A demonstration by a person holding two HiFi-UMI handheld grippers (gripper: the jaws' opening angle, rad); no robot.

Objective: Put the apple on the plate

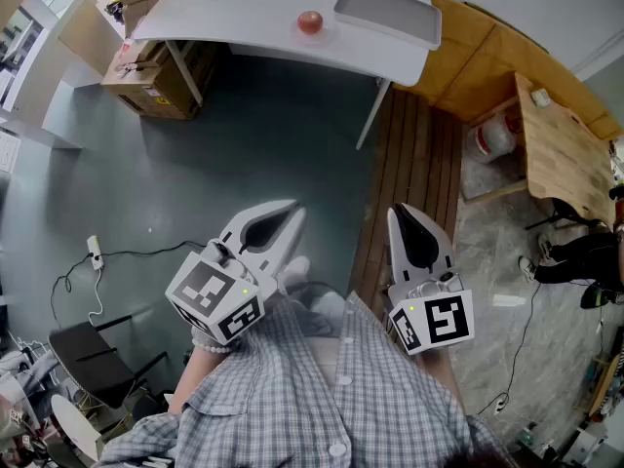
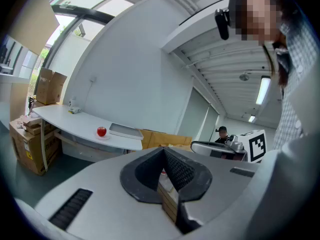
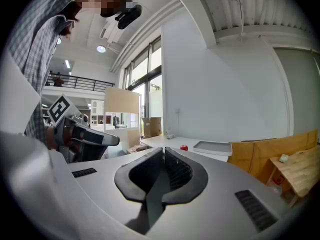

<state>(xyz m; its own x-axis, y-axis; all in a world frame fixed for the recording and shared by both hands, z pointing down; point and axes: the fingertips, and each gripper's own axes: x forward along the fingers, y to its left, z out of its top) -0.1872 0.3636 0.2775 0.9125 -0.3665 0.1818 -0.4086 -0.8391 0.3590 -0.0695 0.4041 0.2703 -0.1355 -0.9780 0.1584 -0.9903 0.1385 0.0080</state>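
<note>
A red apple (image 1: 310, 21) sits on the white table (image 1: 244, 13) at the far end of the room, just left of a flat grey tray-like plate (image 1: 385, 13). In the left gripper view the apple (image 2: 101, 131) is small and distant, with the tray (image 2: 122, 130) beside it. The right gripper view shows the same apple (image 3: 184, 147) and tray (image 3: 214, 146) far off. My left gripper (image 1: 291, 208) and right gripper (image 1: 398, 213) are held close to my body, well short of the table. Both are shut and hold nothing.
Cardboard boxes (image 1: 156, 71) stand under the table's left end. Wooden panels and a wooden desk (image 1: 561, 149) fill the right side, and a person (image 1: 585, 256) sits there. A black chair (image 1: 88, 359) and a floor cable (image 1: 97, 256) lie at lower left.
</note>
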